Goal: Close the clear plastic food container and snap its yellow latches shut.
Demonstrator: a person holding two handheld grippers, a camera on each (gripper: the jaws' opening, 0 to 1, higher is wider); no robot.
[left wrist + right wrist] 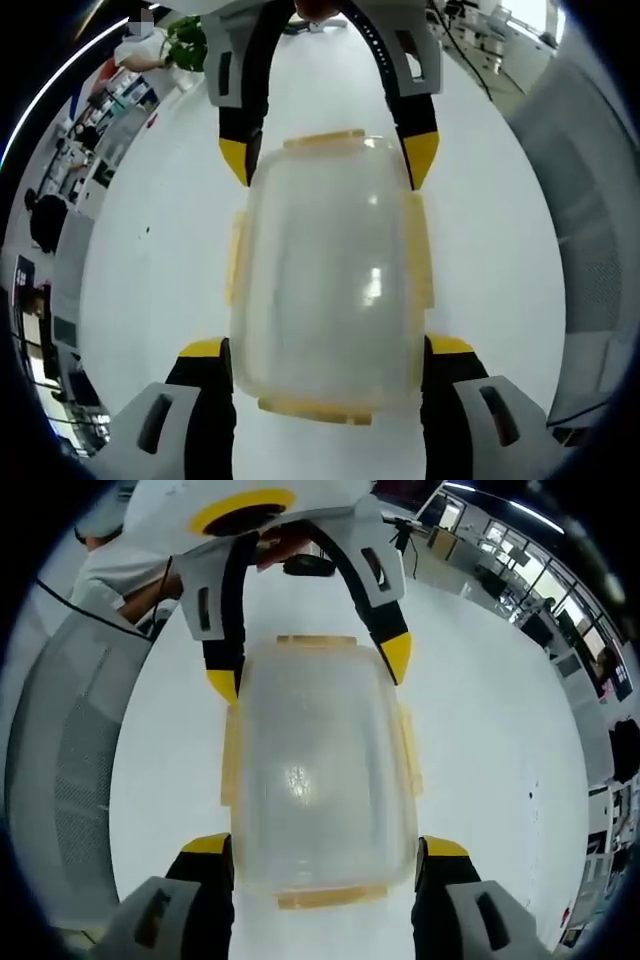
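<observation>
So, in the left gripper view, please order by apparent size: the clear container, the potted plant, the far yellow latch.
1. Clear container, by far the largest, but it lies closest to the camera.
2. Far yellow latch.
3. Potted plant, about as large as the latch; it stands much farther away, so this order is unsure.

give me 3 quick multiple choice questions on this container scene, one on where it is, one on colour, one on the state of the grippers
1. Where does the clear container lie?
A. on the white table
B. on a chair
C. in a sink

2. What colour are the latches?
A. blue
B. yellow
C. red

3. How do the left gripper and right gripper stand to the container?
A. both far off
B. one at each end, jaws spread beside it
C. stacked on top

Answers: 1 A, white surface all around it; 2 B, yellow tabs at its edges; 3 B, each view shows both grippers flanking opposite ends.
</observation>
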